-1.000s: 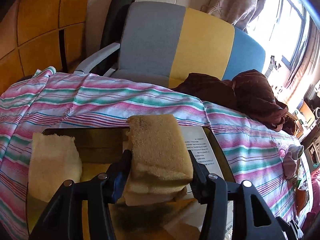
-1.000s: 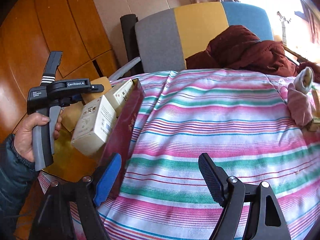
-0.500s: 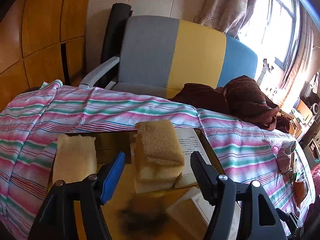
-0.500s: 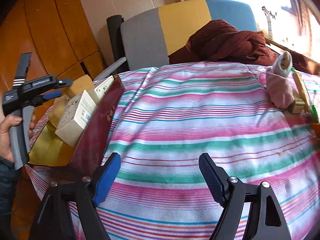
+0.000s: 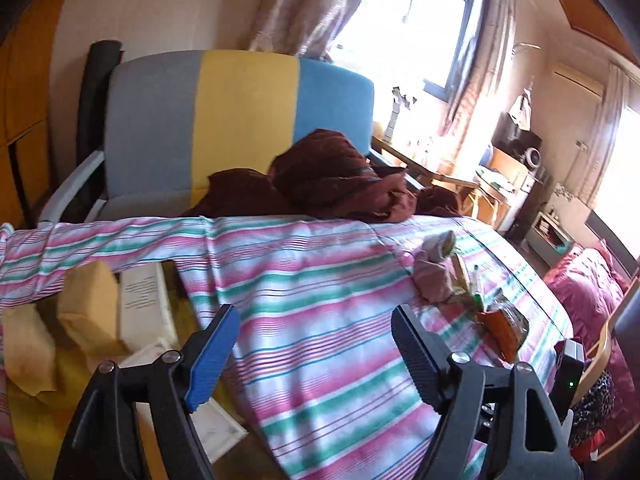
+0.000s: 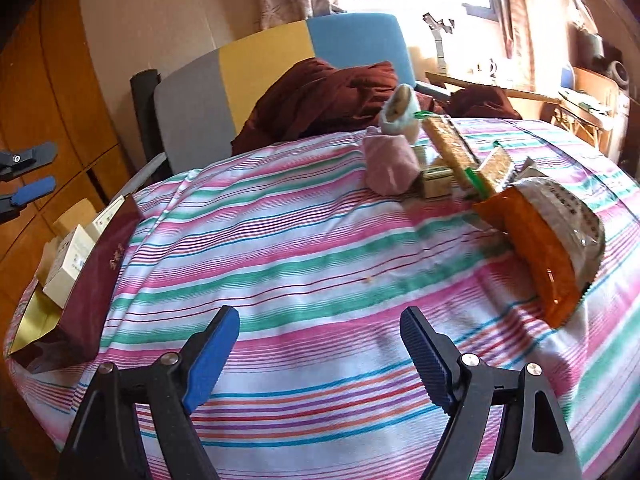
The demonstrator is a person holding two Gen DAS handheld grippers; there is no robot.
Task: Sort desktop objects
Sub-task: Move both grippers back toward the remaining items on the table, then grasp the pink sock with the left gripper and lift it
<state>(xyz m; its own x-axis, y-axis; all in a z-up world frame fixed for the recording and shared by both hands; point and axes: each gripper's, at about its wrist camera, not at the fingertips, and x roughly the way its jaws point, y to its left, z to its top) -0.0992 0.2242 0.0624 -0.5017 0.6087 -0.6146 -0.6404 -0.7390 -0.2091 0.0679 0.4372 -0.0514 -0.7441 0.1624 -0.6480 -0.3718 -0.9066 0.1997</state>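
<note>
Left claw: we see its jaws spread wide with nothing between them; it hangs over the near edge of the striped cloth, just right of the box.

Right claw: jaws apart as well, gripping nothing and touching nothing; it hovers above bare cloth, pointed towards the far pile.

Box: dark red outside, gold inside, at the left rim of the surface; it holds two tan sponges and a few white cartons – sorted items, as we judge it.

Loose pile: well apart from the box, on the far right of the surface; a pink cloth bundle, a small carton, some long wrapped snack packs, and nearer us an orange packet lying against a clear-wrapped one.

Beyond: a grey, yellow and blue chair with a dark red garment heaped on it; then the window.

Step in hand: both claws are free, so we take the step to be a reach for the pile; the right claw sits closer to it.

Doing it well: we would pick one item – the orange packet is nearest and lies clear on its near side; we would bring the jaws across its narrow width, keep the tips off the cloth so it does not bunch, and close gently, since the wrapper looks slippery and crushable.
</note>
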